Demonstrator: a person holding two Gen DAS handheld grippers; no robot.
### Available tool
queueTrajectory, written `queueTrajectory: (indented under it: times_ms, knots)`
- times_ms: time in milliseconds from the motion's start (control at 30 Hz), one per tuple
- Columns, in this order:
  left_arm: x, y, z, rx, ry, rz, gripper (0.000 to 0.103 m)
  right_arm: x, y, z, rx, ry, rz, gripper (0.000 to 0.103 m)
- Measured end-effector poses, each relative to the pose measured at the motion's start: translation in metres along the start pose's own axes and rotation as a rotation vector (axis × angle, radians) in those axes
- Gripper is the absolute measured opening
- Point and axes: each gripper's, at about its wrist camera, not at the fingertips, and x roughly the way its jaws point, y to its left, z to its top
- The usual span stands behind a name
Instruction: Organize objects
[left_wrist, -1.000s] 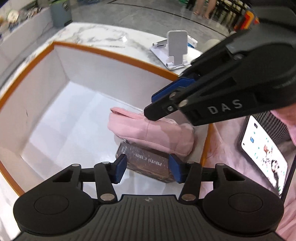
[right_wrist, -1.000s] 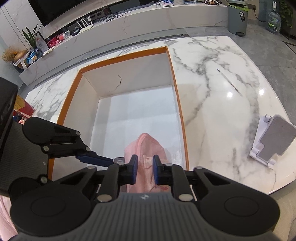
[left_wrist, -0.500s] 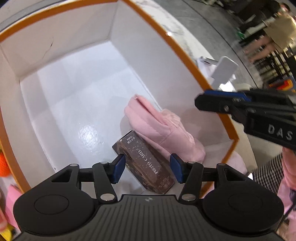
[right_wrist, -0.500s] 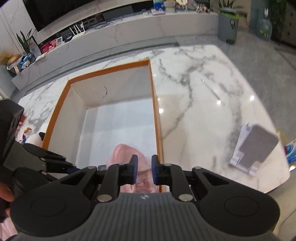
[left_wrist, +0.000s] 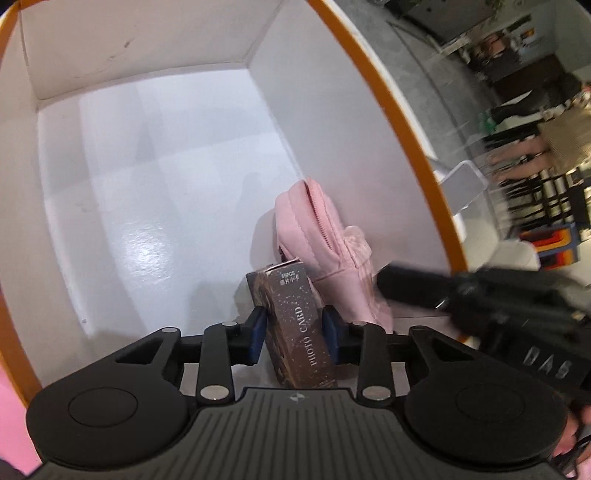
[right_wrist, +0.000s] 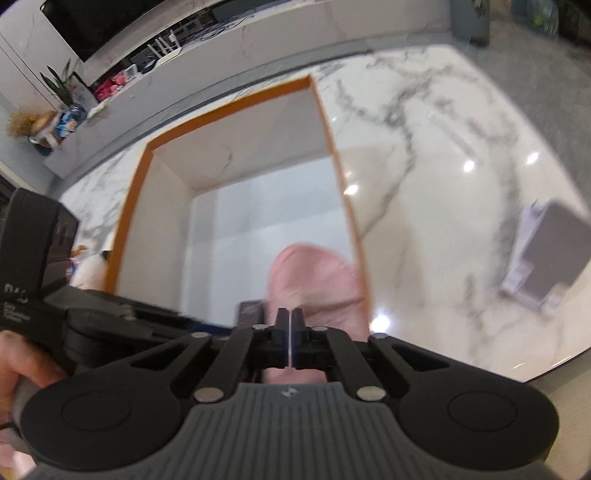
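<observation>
My left gripper has just been closing, and its blue pads now press on both sides of the brown box. The box is long and thin, speckled, with "PHOTO CARD" in white letters. It sits low in the near corner of the big white box with the orange rim. A soft pink pouch with a zipper lies just beside it, against the right wall. My right gripper is squeezed fully together on nothing, over the pink pouch.
</observation>
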Motion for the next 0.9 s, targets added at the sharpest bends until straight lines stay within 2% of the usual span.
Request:
queueTrajectory:
  times_ms: [133, 233, 333, 400, 467, 500, 600, 700, 733, 833, 900]
  knots:
    - [0.006, -0.003, 0.004, -0.020, -0.025, -0.065, 0.037, 0.003, 0.002, 0.000, 0.008, 0.012, 0.022, 0.000]
    - [0.012, -0.001, 0.007, -0.042, -0.039, -0.123, 0.037, -0.004, 0.008, 0.003, -0.042, -0.018, -0.038, 0.000]
    - [0.017, -0.004, 0.012, -0.055, -0.041, -0.128, 0.037, -0.015, 0.013, 0.008, -0.109, -0.061, -0.102, 0.001]
    - [0.018, -0.006, 0.014, -0.058, -0.041, -0.127, 0.037, -0.024, 0.015, 0.012, -0.147, -0.109, -0.148, 0.006]
    - [0.017, -0.009, 0.015, -0.061, -0.040, -0.121, 0.037, -0.028, 0.012, 0.017, -0.176, -0.147, -0.227, 0.007]
    - [0.017, -0.011, 0.016, -0.062, -0.040, -0.119, 0.037, -0.028, 0.008, 0.019, -0.186, -0.146, -0.261, 0.002]
    - [0.012, -0.013, 0.015, -0.065, -0.039, -0.121, 0.036, -0.016, -0.011, 0.025, -0.127, -0.077, -0.223, 0.002]
    - [0.007, -0.009, 0.010, -0.071, -0.041, -0.123, 0.036, -0.012, -0.014, 0.020, -0.133, -0.066, -0.220, 0.000]
    - [0.006, -0.008, 0.010, -0.076, -0.041, -0.127, 0.036, -0.012, -0.014, 0.017, -0.126, -0.052, -0.200, 0.000]
    - [0.005, -0.005, 0.011, -0.101, -0.041, -0.135, 0.034, -0.006, -0.008, 0.009, -0.074, 0.012, -0.029, 0.000]
    - [0.002, -0.001, 0.010, -0.112, -0.044, -0.137, 0.033, -0.006, 0.007, 0.004, -0.108, 0.008, -0.048, 0.000]
